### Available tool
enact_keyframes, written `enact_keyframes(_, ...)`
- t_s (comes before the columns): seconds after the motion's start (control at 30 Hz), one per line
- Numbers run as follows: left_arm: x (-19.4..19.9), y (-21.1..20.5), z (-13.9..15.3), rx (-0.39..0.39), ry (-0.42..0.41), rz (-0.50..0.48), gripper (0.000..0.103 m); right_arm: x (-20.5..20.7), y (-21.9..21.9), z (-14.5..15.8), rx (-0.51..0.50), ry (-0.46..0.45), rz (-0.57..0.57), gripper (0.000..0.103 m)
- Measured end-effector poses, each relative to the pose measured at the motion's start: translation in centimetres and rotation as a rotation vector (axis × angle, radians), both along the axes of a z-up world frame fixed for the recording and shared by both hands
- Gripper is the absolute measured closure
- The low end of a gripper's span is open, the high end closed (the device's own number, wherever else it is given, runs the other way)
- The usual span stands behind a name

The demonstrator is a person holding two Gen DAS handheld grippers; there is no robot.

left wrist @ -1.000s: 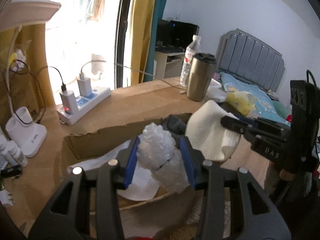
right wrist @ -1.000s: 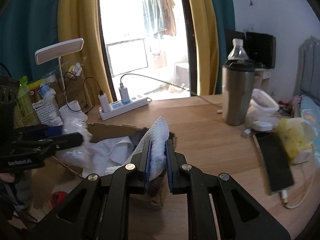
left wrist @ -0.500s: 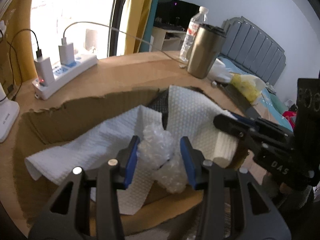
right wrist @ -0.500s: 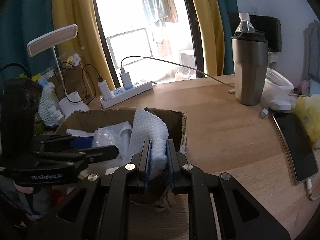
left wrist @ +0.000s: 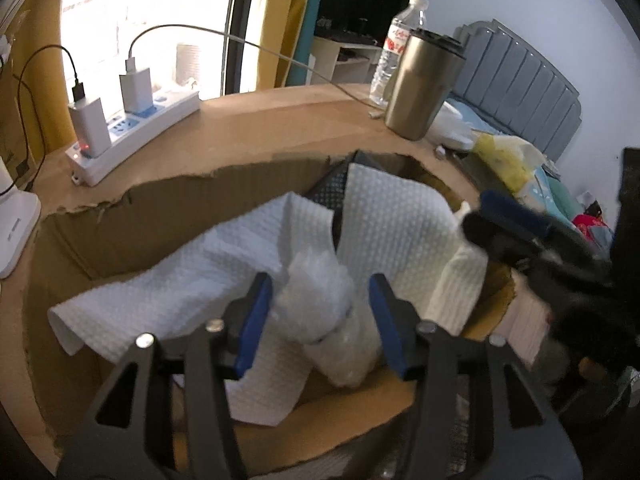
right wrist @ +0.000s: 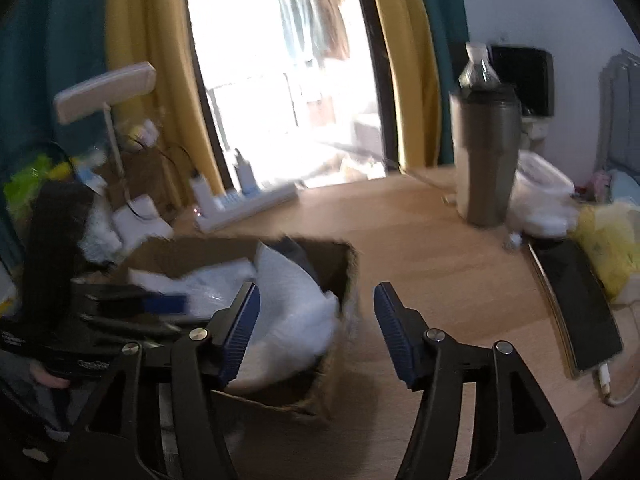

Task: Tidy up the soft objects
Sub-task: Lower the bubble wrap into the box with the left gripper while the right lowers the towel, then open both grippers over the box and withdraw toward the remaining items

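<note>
A torn cardboard box (left wrist: pixel 160 184) on the wooden desk holds white waffle towels (left wrist: pixel 392 224) and a dark cloth. My left gripper (left wrist: pixel 319 280) hangs over the box's near side with a wad of bubble wrap (left wrist: pixel 320 312) between its blue pads. Its jaws are opening, and a gap shows at the right pad. My right gripper (right wrist: pixel 317 288) is opening wide beside the box's right corner (right wrist: pixel 344 264), with nothing pressed between its pads. The white towel (right wrist: pixel 288 312) lies loose in the box by its left pad. Each gripper shows blurred in the other's view, the right gripper (left wrist: pixel 500 220) and the left gripper (right wrist: pixel 160 304).
A power strip (left wrist: pixel 132 128) with chargers lies behind the box. A steel tumbler (left wrist: pixel 424 88) and a water bottle (left wrist: pixel 396 40) stand at the back right. A phone (right wrist: pixel 572 304) on a cable and a yellow bag (right wrist: pixel 608 248) lie at the right. A desk lamp (right wrist: pixel 104 88) stands left.
My right gripper has opened and let go of the white towel, which now rests in the box. My left gripper sank into the box with the bubble wrap and its jaws widened.
</note>
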State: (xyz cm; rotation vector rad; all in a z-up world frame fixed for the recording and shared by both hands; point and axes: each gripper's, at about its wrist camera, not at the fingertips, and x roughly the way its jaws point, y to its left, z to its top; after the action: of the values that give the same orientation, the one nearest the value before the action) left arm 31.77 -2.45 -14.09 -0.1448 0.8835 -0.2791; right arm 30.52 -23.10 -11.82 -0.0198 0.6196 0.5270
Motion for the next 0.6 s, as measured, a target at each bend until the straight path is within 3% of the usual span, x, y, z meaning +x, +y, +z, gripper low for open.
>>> enact_keyframes(0.2, -0.2, 0.1, 0.5, 0.014, -0.011, 0.008, 0.048, 1.7, -0.2, -2.6, -0.027, 0.149, -0.030, 0.040)
enact_keyframes(0.27, -0.3, 0.2, 0.8, 0.010, -0.016, 0.017, 0.045, 1.6, -0.3, -2.5, -0.031, 0.138, -0.034, 0.040)
enact_keyframes(0.33, -0.4, 0.3, 1.0, 0.006, -0.023, 0.019, 0.030, 1.3, -0.4, -2.2, -0.029, 0.129, -0.035, 0.040)
enact_keyframes(0.6, -2.2, 0.3, 3.0, 0.013, -0.081, 0.030, 0.029, -0.4, -1.1, -0.1, -0.025, 0.073, -0.050, 0.040)
